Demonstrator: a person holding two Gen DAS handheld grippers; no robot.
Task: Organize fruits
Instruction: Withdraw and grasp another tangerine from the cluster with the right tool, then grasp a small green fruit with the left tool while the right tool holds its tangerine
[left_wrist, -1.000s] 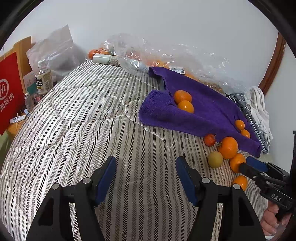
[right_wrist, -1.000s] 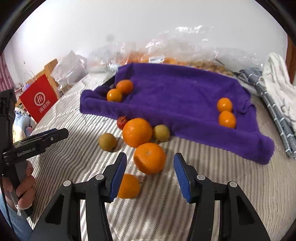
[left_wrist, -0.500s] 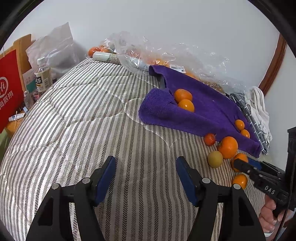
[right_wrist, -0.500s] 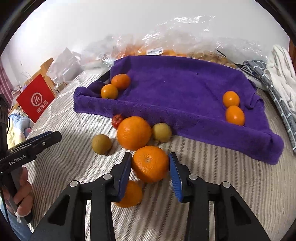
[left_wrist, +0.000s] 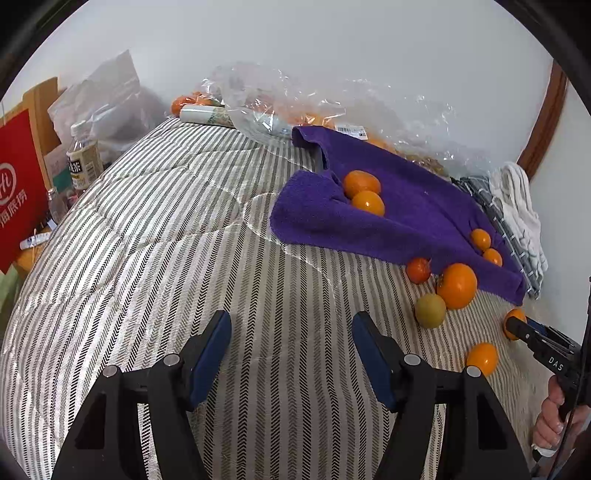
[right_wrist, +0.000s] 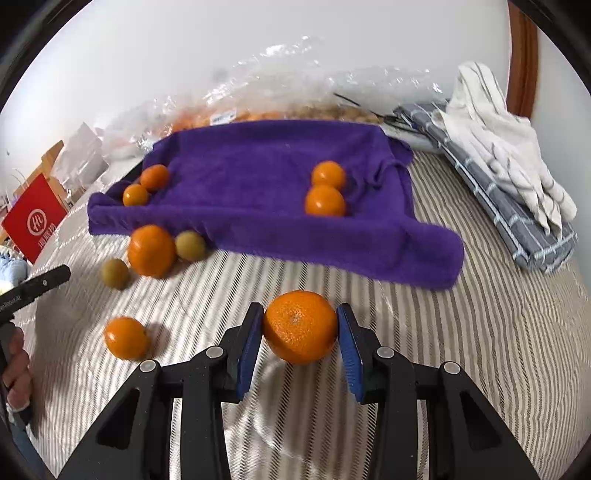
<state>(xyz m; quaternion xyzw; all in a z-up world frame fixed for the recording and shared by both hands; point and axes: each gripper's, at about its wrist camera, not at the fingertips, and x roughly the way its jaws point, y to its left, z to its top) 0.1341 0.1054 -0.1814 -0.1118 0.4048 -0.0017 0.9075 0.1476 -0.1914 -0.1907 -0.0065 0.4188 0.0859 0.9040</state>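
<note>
Right wrist view: right gripper (right_wrist: 300, 332), fingers closed on one mandarin (right_wrist: 300, 326), pads on its left and right flanks, fruit held just clear of the striped bed cover (right_wrist: 480, 350). Mandarin: near-round, slightly flattened; its dimpled end faces the camera, so the short axis runs roughly back along the fingers and no real long axis shows. Purple towel (right_wrist: 266, 173), spread ahead of the gripper on the bed: two small oranges at its left fold (right_wrist: 147, 184), two more at its right side (right_wrist: 325, 190); four fruits sorted, by my reckoning. Loose on the cover, short of the towel's near edge: one large orange (right_wrist: 151, 251), two dull green-brown fruits (right_wrist: 190, 245) and (right_wrist: 115, 273), one small orange (right_wrist: 127, 338) nearest the camera. Left wrist view adds a small red fruit (left_wrist: 418, 269) against the towel's edge, beside the large orange. Left gripper (left_wrist: 291, 354): fingers wide apart, holding nothing, over bare bed cover, well apart from the fruit. Remaining, as I judge it: the held mandarin to be set on the towel, then five loose pieces. Folded cloths (right_wrist: 498, 155) lie right of the towel; plastic bags (right_wrist: 280, 81) along the wall behind.
</note>
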